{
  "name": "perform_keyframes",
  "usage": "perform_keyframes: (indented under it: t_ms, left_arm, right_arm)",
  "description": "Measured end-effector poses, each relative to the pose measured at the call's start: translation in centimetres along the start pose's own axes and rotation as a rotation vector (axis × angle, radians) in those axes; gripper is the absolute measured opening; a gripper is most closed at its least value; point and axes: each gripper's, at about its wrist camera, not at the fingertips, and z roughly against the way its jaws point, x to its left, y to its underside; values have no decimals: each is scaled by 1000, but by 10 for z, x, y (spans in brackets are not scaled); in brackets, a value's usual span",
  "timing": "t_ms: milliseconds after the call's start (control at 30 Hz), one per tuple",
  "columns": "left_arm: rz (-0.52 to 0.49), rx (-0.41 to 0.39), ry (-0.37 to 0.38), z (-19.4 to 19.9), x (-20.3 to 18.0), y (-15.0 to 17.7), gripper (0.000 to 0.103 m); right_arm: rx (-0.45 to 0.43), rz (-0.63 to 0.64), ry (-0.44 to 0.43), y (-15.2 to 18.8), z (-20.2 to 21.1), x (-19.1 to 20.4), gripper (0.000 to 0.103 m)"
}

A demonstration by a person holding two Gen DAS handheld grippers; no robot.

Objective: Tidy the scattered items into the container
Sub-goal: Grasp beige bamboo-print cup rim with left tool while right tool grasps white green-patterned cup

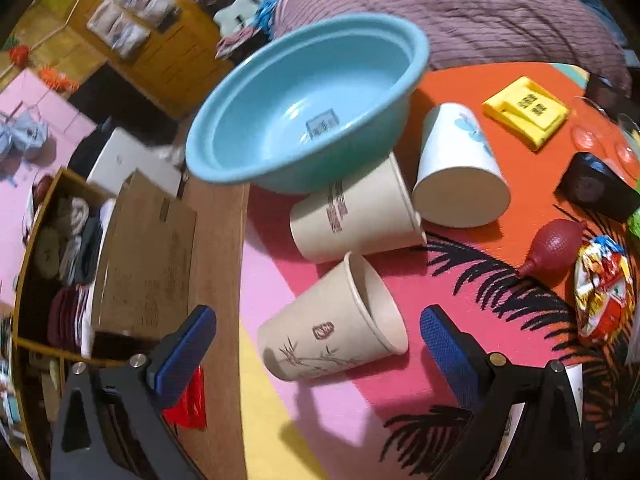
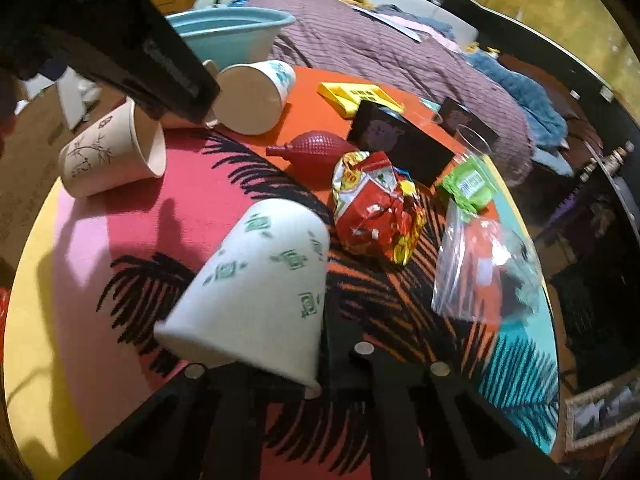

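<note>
Pinching the green-printed paper cup by its rim, my right gripper is clamped; my left gripper gapes around the bamboo-printed cup lying below the blue basin.

The right gripper's fingertips are hidden behind the green-printed paper cup; the snack packet is cut off beside it.

Warm indoor light falls from above, throwing soft dark shadows of the cups onto the table. Both fisheye views bend strongly toward black corners. Motion blur softens the edges, chiefly in the right wrist view.
</note>
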Motion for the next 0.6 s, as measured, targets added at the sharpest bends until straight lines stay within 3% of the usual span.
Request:
perform_keyframes:
  t_ms: [267,400,533,600]
  left_arm:
    - [44,42,-109,-12,-6,1,103]
    - [83,39,-83,-15,3,0,101]
    - [160,87,-11,-22,10,0,62]
    - [168,110,4,-29,10,0,59]
  right_arm:
    - [-29,117,-135,-7,-8,-13,4]
    - [-41,162,-164,-13,-8,-13,4]
    - [-49,180,-179,-20,-7,-15,4]
    - [-53,188,-183,-23,-6,-14,4]
